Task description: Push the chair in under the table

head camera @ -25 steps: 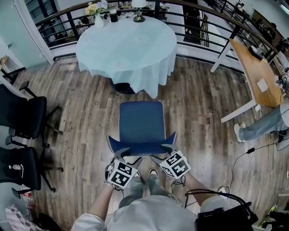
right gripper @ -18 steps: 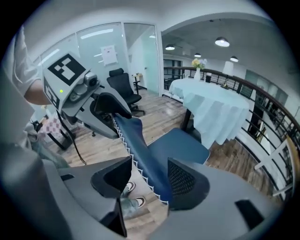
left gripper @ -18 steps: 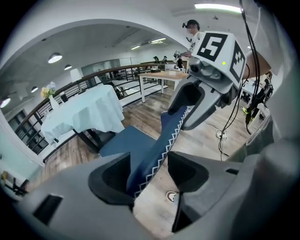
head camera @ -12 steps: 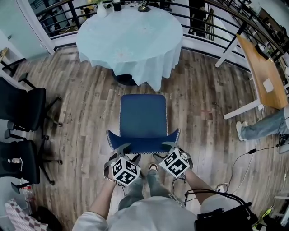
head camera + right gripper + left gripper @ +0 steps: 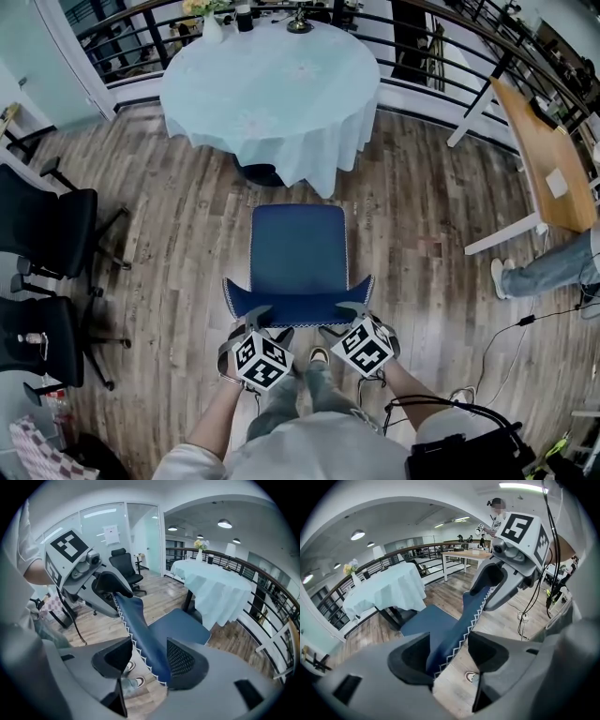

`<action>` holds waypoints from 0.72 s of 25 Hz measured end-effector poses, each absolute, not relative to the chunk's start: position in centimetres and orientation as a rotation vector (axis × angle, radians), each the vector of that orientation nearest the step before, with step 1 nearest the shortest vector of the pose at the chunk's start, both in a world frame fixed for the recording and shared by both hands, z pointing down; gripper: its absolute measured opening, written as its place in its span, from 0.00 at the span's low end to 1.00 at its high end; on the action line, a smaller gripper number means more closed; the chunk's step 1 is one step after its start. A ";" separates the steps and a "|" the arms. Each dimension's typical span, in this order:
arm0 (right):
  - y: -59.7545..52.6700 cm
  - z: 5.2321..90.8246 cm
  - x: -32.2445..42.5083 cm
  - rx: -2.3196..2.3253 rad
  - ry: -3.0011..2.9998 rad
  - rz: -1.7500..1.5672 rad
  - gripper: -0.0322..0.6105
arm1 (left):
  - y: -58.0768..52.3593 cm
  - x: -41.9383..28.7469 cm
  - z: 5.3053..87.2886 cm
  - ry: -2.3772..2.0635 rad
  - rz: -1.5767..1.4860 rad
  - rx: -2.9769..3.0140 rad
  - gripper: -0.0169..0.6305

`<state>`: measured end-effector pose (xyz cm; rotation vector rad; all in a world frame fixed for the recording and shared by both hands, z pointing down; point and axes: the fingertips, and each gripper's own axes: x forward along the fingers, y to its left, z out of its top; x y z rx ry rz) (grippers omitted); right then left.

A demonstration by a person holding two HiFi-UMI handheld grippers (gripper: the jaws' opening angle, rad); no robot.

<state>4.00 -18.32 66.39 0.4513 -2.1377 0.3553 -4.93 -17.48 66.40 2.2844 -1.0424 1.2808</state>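
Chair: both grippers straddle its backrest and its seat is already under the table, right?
Not quite. The left gripper and right gripper do straddle the chair backrest, but the head view shows the whole seat out in front of the table, not under it.

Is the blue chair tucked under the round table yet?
Out: the blue padded chair stands short of the pale-clothed round table, wood floor visible between.

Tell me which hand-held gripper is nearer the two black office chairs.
Left. The left hand-held gripper straddles the backrest corner of the blue chair on the side toward the black office chairs; the right hand-held gripper is at the opposite corner, farther away.
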 end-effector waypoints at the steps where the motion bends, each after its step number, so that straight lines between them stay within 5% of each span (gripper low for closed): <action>1: -18.3 66.4 4.0 0.449 -2.139 0.355 0.43 | -17.5 -4.9 66.4 -1.042 1.281 2.284 0.42; 18: -21.2 66.3 3.9 0.441 -2.170 0.302 0.43 | -20.1 -5.0 66.5 -1.065 1.270 2.261 0.42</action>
